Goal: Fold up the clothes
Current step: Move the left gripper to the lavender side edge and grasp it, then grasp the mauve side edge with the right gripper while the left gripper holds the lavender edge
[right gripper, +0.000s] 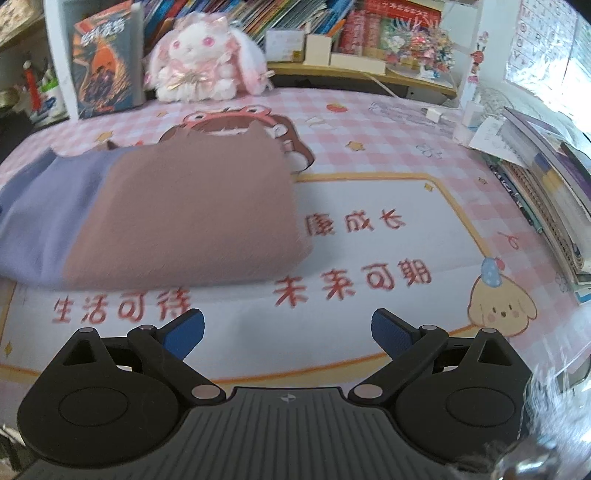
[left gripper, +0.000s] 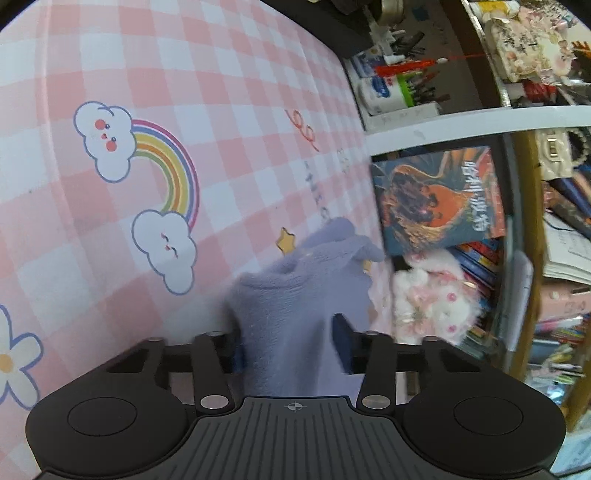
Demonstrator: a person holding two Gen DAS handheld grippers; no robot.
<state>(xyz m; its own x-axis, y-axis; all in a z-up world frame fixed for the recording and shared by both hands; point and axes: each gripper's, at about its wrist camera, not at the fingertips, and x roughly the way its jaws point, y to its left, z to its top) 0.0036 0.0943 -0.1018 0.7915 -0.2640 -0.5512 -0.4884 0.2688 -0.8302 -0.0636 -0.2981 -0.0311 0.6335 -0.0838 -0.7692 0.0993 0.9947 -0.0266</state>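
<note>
left gripper (left gripper: 288,345) is closing its blue-padded fingers (left gripper: 341,343) on a bunch of lilac fleece, part of the garment (left gripper: 284,295), which is rising between the jaws and trailing forward over the pink checked mat (left gripper: 110,240); the hold on an edge rather than the middle is probably serving to carry that edge across for a fold. right gripper (right gripper: 288,332) is hanging released, jaws spread wide with nothing between its blue pads (right gripper: 184,334), just above the printed white panel of the same mat (right gripper: 369,192) and near the front edge of the cloth, apparently waiting to pin or smooth it.

beyond the right gripper, the garment (right gripper: 166,214) is lying as a thick slab, brown over most of its width and lilac along its left side, edges fairly square, so the folding is judged to be well advanced. its far corners are overlapping a cartoon printed on the mat.

farther back, a white and pink plush rabbit (right gripper: 199,70) is sitting at the mat's far edge beside an upright book (right gripper: 103,62), with crowded shelves (right gripper: 332,33) behind. a stack of notebooks (right gripper: 546,192) is resting along the right side, well apart from the cloth, leaving the centre for the work.
</note>
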